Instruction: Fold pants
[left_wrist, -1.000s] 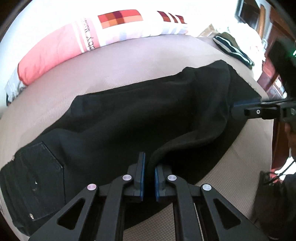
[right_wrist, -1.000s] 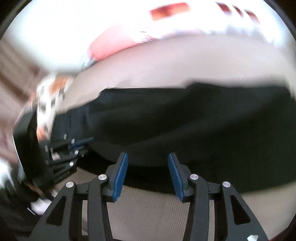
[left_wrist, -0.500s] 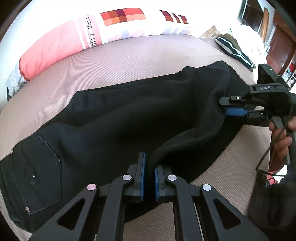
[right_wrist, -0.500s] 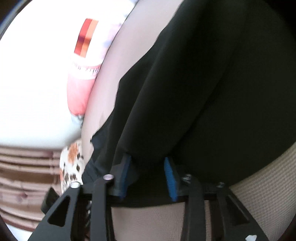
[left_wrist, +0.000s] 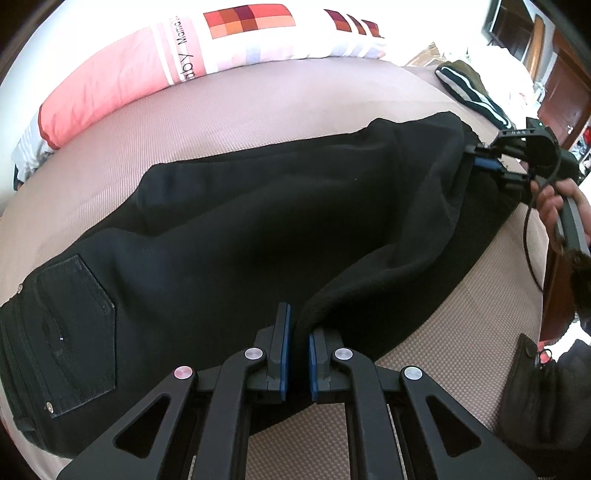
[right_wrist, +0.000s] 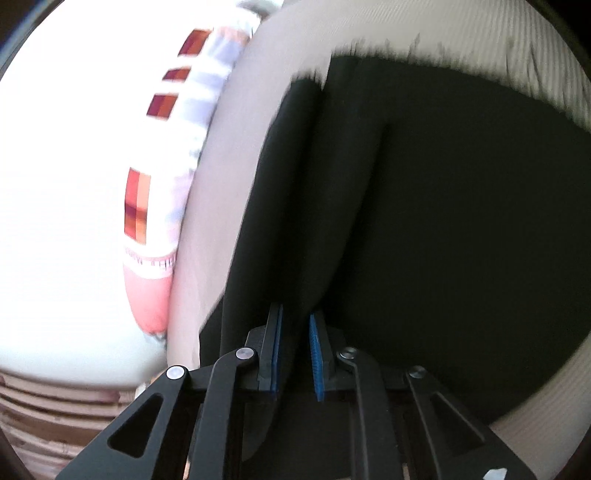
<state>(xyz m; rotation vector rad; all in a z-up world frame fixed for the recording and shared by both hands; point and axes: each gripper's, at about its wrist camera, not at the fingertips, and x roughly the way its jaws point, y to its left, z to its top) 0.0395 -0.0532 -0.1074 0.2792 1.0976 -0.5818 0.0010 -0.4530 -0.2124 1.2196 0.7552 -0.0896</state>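
Note:
Black pants (left_wrist: 240, 229) lie lengthwise across the bed, back pocket (left_wrist: 74, 332) at the left and leg ends at the right. My left gripper (left_wrist: 298, 317) is shut on a raised fold of the near leg edge. In the left wrist view my right gripper (left_wrist: 476, 158) is at the far leg hem, held by a person's hand (left_wrist: 554, 199). In the right wrist view the right gripper (right_wrist: 295, 317) is turned on its side. Its jaws are closing with a fold of the pants (right_wrist: 443, 203) filling the gap between the blue pads.
The bed's beige textured cover (left_wrist: 258, 110) stretches around the pants. A pink and white pillow (left_wrist: 147, 66) lies along the far edge and shows at the left as pillow (right_wrist: 147, 206). A dark striped folded garment (left_wrist: 469, 88) lies beyond the leg ends.
The right gripper has swung to the leg hem, rolled onto its side, and its jaws have narrowed from wide apart to close on the fabric. The left gripper has stayed still.

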